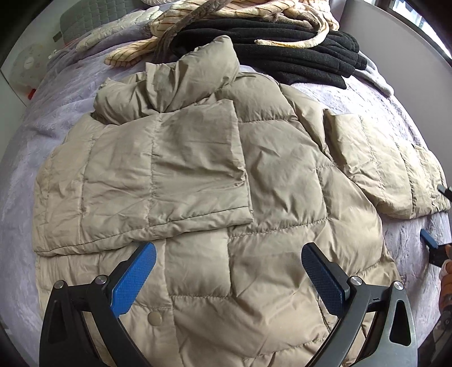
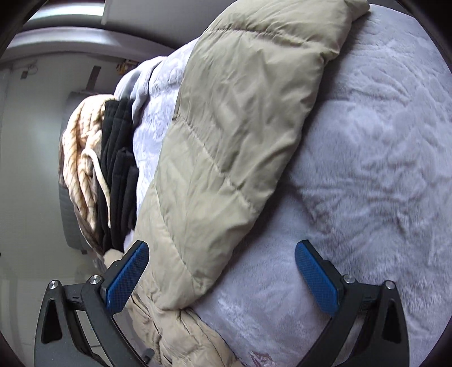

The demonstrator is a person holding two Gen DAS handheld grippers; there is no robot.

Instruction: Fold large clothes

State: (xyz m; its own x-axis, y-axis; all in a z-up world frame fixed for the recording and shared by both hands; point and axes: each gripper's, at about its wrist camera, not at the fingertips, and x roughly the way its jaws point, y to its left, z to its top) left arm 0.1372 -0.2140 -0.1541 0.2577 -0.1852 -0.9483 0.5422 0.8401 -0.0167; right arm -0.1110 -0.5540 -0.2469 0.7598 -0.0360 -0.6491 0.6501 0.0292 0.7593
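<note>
A beige puffer jacket (image 1: 254,169) lies spread on a lavender blanket (image 1: 56,113), collar toward the far side. One sleeve (image 1: 169,169) is folded across its chest. The other sleeve (image 1: 381,163) stretches out to the right. My left gripper (image 1: 228,248) hovers open over the jacket's lower body, with nothing between its fingers. In the right wrist view the outstretched sleeve (image 2: 240,127) runs up from between the pads of my right gripper (image 2: 221,245), which stands wide open and presses on nothing. A blue pad (image 1: 428,239) of the right gripper shows near that sleeve's cuff.
Folded black clothes (image 1: 282,48) and a cream striped garment (image 1: 254,11) are piled behind the collar; both show again at the left in the right wrist view, black clothes (image 2: 118,169). Bare blanket (image 2: 367,141) lies beside the sleeve. A hand (image 1: 446,271) is at the right edge.
</note>
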